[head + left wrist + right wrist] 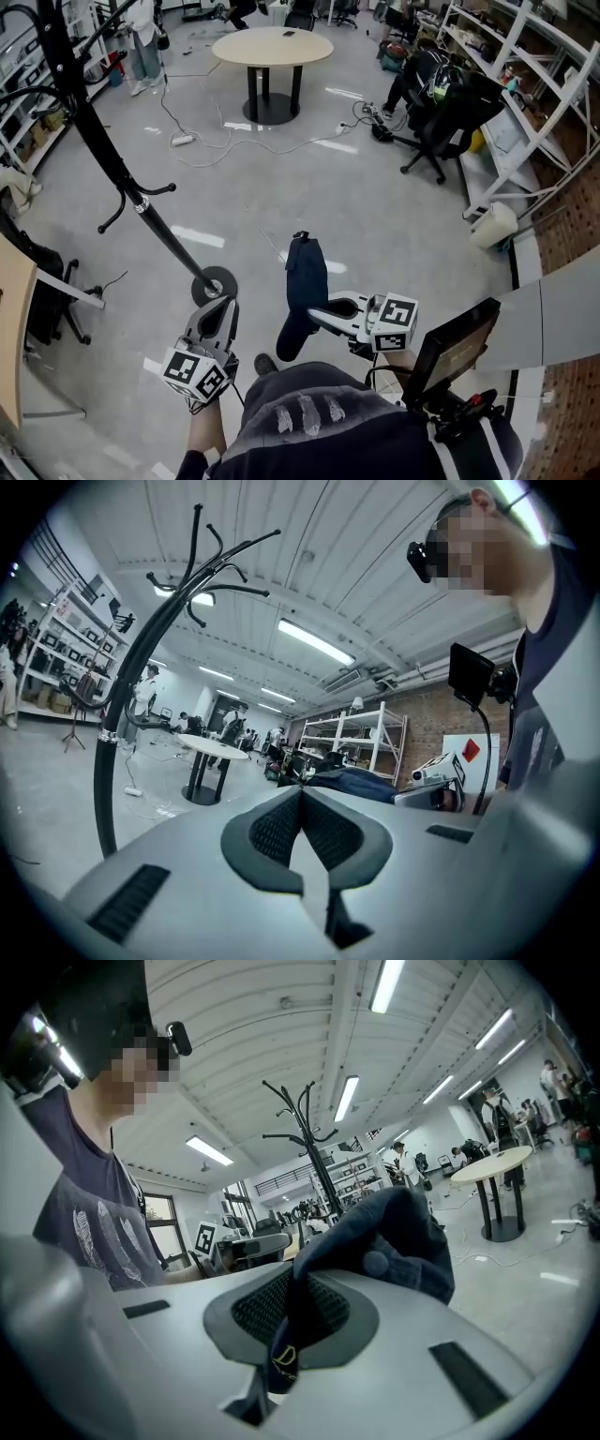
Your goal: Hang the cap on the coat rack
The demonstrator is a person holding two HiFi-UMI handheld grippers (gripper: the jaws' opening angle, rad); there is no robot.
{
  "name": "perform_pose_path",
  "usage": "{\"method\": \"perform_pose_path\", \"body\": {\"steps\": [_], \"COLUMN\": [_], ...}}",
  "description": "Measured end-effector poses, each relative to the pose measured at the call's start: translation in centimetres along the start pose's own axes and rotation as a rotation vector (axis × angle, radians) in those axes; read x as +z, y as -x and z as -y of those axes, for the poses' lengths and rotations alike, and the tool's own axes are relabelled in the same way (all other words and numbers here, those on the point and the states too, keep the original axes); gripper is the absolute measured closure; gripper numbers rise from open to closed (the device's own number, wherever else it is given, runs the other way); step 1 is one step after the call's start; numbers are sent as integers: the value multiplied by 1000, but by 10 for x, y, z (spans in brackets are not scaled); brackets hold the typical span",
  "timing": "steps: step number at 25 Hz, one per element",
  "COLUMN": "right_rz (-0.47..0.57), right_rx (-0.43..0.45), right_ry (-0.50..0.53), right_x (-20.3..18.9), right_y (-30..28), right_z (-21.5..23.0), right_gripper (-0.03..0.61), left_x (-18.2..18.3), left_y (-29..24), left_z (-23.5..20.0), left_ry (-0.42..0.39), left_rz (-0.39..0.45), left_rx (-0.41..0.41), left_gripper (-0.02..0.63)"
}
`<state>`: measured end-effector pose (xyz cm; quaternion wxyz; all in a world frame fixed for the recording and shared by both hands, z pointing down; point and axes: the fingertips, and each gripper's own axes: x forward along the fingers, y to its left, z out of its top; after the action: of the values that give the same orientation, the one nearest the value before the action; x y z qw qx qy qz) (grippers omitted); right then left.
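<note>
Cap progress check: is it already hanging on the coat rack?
No, the cap hangs from the right gripper, apart from the coat rack.

No legible text; the cap [398, 1232] bears an unreadable gold emblem.

coat rack [112, 155]: top cut off by head view's edge | cap [403, 1241]: part hidden between right gripper's [298, 1290] jaws

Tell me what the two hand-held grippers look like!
Both are light grey plastic. The left hand-held gripper and the right hand-held gripper each carry a white cube printed with black square markers, and their jaws have dark ribbed pads. The person wears a dark shirt with pale feather prints.
</note>
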<state>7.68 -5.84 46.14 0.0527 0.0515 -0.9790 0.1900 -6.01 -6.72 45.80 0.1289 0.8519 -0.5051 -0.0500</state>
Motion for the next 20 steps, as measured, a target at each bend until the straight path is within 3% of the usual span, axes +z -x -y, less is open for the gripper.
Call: {"method": "perform_pose_path", "body": {"steps": [9,16,20], "right_rz": [-18,-38,-39], "right_rx": [-25,13,83], "right_ry": [31,16,5], "right_x": [23,29,35], "right_y": [-72,-100,-102], "right_z": [17,42,65], "right_gripper": [568,566,566], "left_x": [23,27,31], "left_y": [4,-2,-15], "left_z": [-64,-92,-99], "left_ry": [1,-8,-15], "left_rz": [21,15,9], "left_rx": [-64,-18,71], "left_gripper": [612,612,612]}}
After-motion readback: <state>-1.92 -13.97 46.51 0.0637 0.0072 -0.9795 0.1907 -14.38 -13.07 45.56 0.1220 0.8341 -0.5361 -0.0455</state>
